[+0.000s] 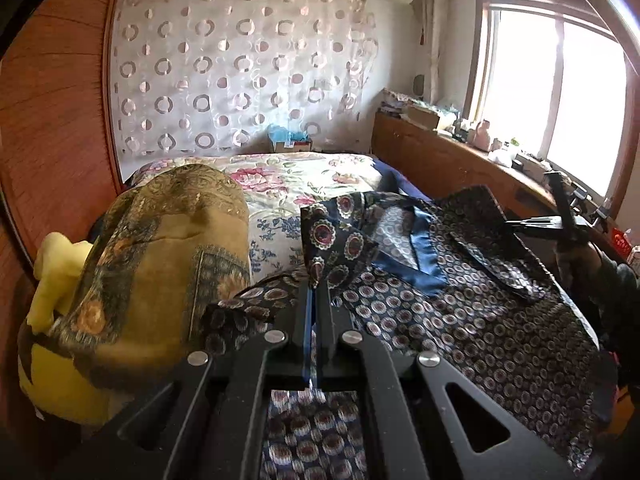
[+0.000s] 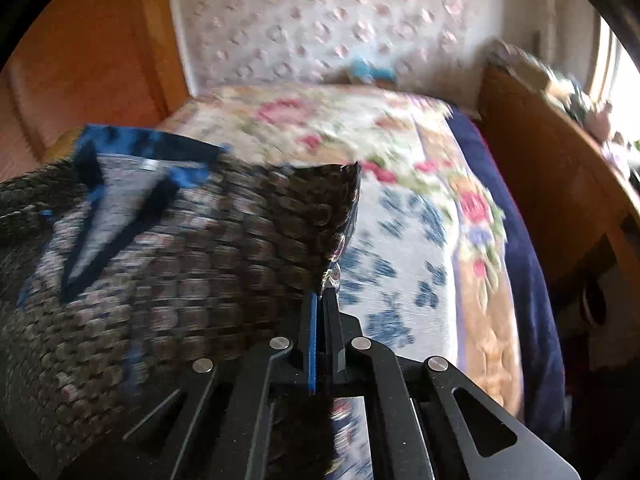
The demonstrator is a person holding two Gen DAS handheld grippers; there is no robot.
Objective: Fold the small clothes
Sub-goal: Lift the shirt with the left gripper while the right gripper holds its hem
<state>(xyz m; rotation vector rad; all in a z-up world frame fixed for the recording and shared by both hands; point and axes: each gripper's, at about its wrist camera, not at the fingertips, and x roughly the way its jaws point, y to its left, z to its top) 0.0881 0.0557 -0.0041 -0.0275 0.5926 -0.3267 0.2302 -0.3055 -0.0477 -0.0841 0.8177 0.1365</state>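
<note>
- Left wrist view: my left tongs (image 1: 316, 284) are closed tight, pinching a fold of the patterned garment (image 1: 460, 312), with cloth gripped right at the tips.
- The garment is dark with small ring motifs and has a blue satin collar (image 1: 416, 256). It lies spread over the near part of the bed (image 1: 320, 176), toward its right edge, and part of it passes beneath my left tongs.
- An ochre patterned cushion (image 1: 168, 264) stands at the bed's left edge, just beside the garment, with a yellow soft toy (image 1: 56, 276) against it.
- My right tongs (image 1: 560, 232) appear at the far right of this view, above the garment's right side. Their state cannot be told from here.
- Right wrist view, blurred: my right tongs (image 2: 328, 284) are clamped together on a corner of the same garment (image 2: 180, 264), which rises in a peak just above the tips.
- From there the garment spreads left, collar (image 2: 132, 148) toward the far left, over the floral bed cover (image 2: 420, 240).
- A wooden ledge (image 2: 552, 184) runs along the bed's right edge.
</note>
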